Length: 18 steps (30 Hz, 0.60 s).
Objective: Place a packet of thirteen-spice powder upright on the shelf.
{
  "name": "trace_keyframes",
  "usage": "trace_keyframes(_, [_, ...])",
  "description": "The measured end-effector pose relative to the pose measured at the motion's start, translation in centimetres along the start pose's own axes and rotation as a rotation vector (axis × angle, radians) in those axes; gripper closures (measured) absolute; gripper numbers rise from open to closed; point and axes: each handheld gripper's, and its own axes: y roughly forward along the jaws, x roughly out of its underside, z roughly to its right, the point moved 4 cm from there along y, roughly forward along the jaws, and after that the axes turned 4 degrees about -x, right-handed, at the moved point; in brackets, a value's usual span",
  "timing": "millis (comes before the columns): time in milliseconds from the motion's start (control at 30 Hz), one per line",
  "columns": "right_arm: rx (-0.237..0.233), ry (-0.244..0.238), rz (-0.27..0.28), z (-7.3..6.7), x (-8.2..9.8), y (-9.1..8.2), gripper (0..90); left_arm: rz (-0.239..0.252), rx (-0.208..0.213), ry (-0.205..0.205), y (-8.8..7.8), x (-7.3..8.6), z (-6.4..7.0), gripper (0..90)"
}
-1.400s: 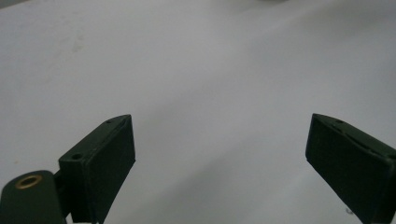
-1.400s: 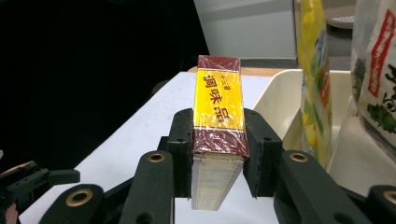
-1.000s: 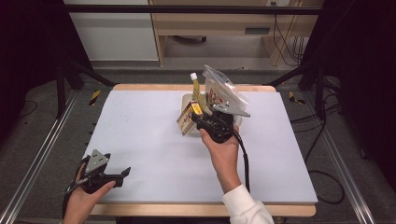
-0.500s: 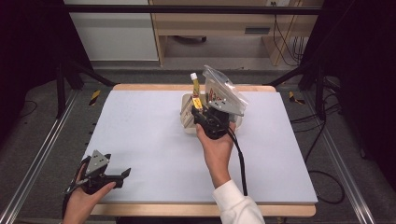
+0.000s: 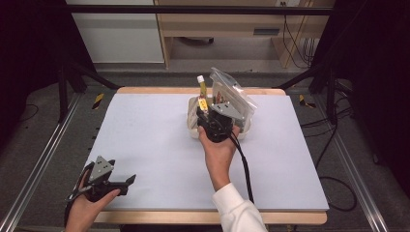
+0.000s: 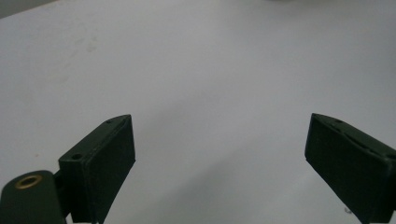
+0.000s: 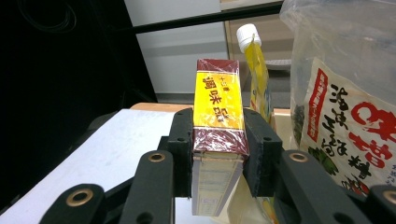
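A tall box (image 7: 218, 107) with a yellow label and maroon ends is clamped upright between the jaws of my right gripper (image 7: 218, 154). In the high view that gripper (image 5: 206, 112) holds the box (image 5: 203, 103) over the left part of a pale beige tub (image 5: 192, 126) at the table's back middle. Just beyond the box stands a yellow pouch with a white cap (image 7: 256, 65), and a clear bag with red print (image 7: 345, 98) leans to its right. My left gripper (image 5: 126, 182) rests open near the front left corner, nothing between its jaws (image 6: 219, 158).
The white table top (image 5: 145, 140) spreads wide between the two grippers. The right gripper's black cable (image 5: 244, 164) trails back along the forearm. Dark frame legs and a wooden bench (image 5: 222, 24) stand beyond the far edge.
My right gripper has carried the box slightly farther away and left, over the tub. The left gripper has stayed put.
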Motion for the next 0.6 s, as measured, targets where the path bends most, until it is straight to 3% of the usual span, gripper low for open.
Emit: trace_keyframes(600, [0.038, -0.013, 0.029, 0.09, 0.03, 0.73, 68.0, 0.001, -0.001, 0.007, -0.15, 0.00, 0.09, 8.4])
